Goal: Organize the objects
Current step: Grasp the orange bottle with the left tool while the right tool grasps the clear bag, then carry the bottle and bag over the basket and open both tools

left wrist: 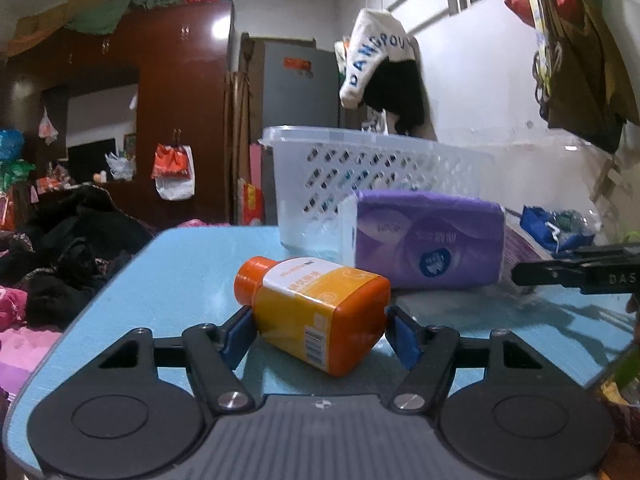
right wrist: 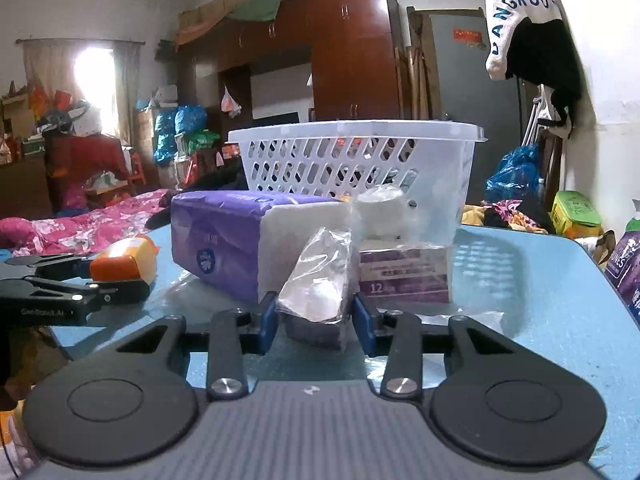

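On the smooth blue tabletop (left wrist: pixel 188 272) a squat orange plastic bottle (left wrist: pixel 320 312) with a glossy yellow label lies on its side. The left gripper (left wrist: pixel 318 334) brackets its base with blue-padded fingers (left wrist: pixel 236 336), both pads touching it or very nearly, though a firm clamp cannot be told. Just behind lies a soft, pillowy purple tissue pack (left wrist: pixel 428 240), and beyond that stands a white plastic basket (right wrist: pixel 356 160) with slotted walls. The right gripper (right wrist: pixel 314 318) sits narrowed around a crinkly clear plastic packet (right wrist: pixel 316 288) holding something white, its pads at the packet's sides. A purple carton (right wrist: pixel 404 276) stands behind the packet.
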